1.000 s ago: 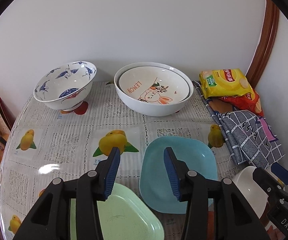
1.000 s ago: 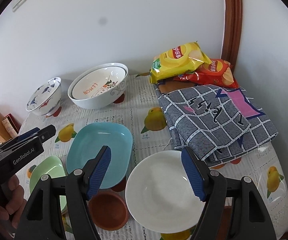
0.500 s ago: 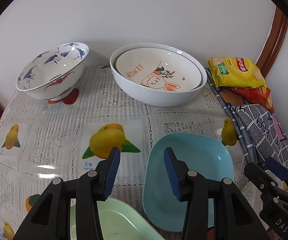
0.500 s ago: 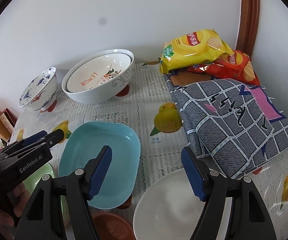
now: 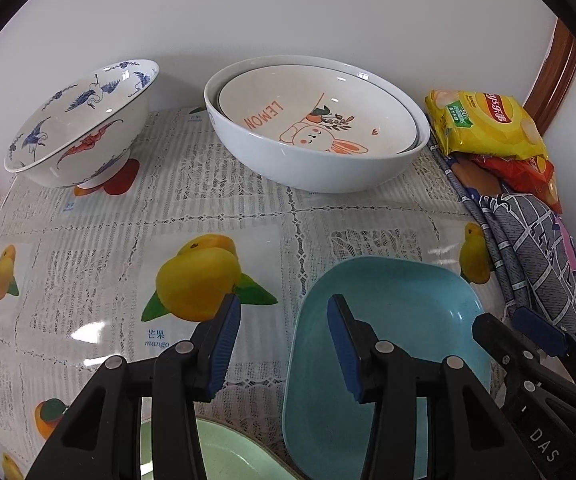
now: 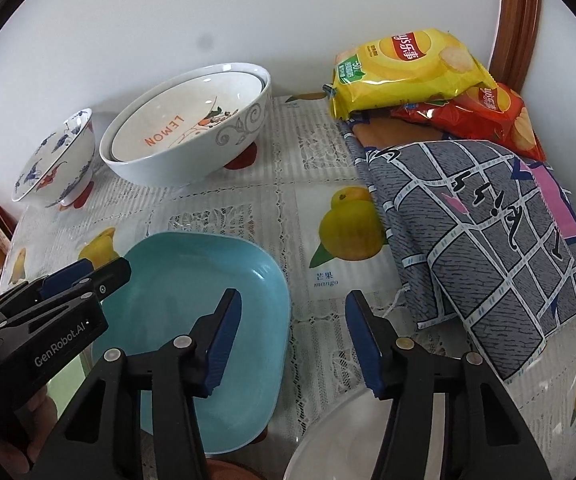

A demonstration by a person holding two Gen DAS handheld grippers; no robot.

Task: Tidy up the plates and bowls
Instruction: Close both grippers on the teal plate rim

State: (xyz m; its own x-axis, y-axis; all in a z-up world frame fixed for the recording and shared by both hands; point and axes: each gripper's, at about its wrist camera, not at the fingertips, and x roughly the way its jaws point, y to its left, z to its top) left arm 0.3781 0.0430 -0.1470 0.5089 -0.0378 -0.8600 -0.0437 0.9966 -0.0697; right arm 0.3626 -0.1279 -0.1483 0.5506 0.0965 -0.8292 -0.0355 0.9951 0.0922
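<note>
Two claws over our blue plate
Left claw spread; right claw closing, empty; plate smooth, squarish, below both.

Bare tablecloth lies open between blue plate and nested bowls.

This is a home dining corner. The worktop wears a glossy lace-patterned cover printed with mangoes and carries patterned china bowls, crisp bags and a folded checked cloth. It stands against a plain white wall beside wooden door trim.
</note>
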